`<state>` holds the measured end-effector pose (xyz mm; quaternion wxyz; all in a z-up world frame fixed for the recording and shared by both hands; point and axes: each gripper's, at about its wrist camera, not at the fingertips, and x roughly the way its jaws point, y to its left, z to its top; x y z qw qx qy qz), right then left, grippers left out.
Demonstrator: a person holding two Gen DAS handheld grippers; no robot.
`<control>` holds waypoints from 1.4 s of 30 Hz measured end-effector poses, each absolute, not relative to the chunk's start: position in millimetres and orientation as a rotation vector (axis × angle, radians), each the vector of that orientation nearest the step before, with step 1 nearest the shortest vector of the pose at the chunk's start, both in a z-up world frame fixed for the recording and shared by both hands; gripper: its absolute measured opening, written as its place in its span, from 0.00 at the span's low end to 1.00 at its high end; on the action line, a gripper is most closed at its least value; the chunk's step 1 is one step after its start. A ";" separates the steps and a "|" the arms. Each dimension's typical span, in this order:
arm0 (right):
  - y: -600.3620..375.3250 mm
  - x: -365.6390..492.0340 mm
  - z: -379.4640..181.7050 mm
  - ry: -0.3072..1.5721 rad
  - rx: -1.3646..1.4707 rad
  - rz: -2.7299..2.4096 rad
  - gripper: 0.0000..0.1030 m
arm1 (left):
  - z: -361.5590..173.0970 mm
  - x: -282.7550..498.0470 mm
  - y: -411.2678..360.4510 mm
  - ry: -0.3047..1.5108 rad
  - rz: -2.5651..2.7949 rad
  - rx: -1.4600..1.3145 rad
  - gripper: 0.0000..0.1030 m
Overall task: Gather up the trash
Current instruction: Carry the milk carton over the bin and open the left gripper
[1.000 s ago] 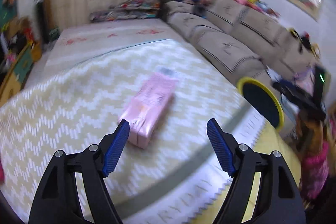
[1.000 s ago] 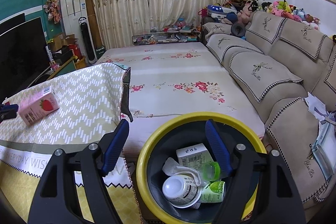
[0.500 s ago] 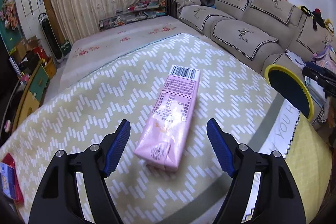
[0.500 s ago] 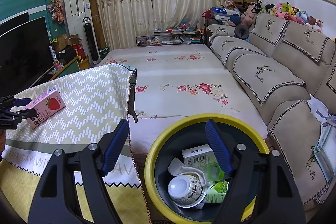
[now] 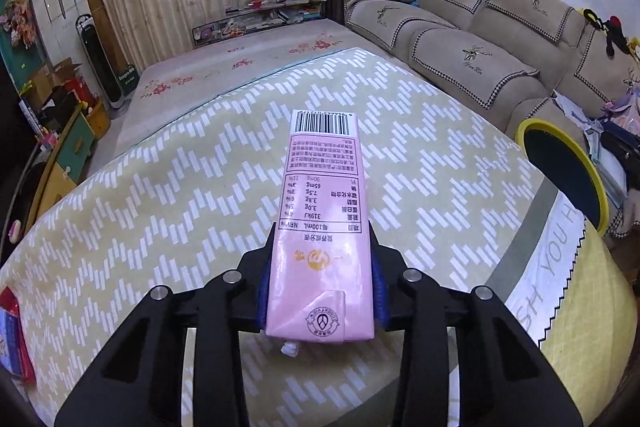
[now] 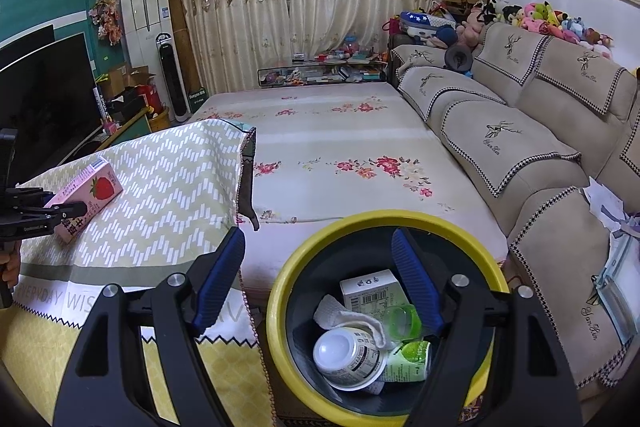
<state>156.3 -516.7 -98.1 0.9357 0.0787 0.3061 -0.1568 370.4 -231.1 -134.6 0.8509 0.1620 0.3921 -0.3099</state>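
Observation:
A pink strawberry milk carton [image 5: 324,211] lies on the yellow zigzag tablecloth [image 5: 160,195]. My left gripper [image 5: 320,291] is shut on the carton's near end, blue pads against both sides. The carton also shows in the right wrist view [image 6: 90,193], held by the left gripper [image 6: 60,213]. My right gripper [image 6: 318,275] is open and empty, hovering above the yellow-rimmed black trash bin [image 6: 280,339], which holds a white box, a white cup, green packaging and a tissue. The bin also shows at the right in the left wrist view [image 5: 600,187].
A red-and-blue packet [image 5: 12,331] lies at the table's left edge. A beige sofa [image 6: 520,147] runs along the right. A floral mat [image 6: 340,147] covers the floor beyond the table. A TV [image 6: 44,95] stands at the left.
My left gripper has moved forward around the pink carton and shut on its near end. The right gripper has stayed open over the bin.

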 end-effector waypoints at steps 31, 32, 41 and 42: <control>-612.9 18.5 -72.8 0.558 0.143 -0.563 0.79 | -116.6 195.8 -524.7 0.766 -0.975 0.538 0.70; -610.0 20.2 -73.2 0.561 0.145 -0.551 0.79 | -116.1 199.9 -524.2 0.769 -0.969 0.514 0.71; -543.8 28.4 -60.6 0.544 0.114 -0.356 0.86 | -44.1 177.8 -369.7 0.633 -0.773 0.261 0.95; -534.1 29.2 -57.9 0.542 0.109 -0.335 0.87 | -35.5 169.7 -348.4 0.599 -0.742 0.239 0.95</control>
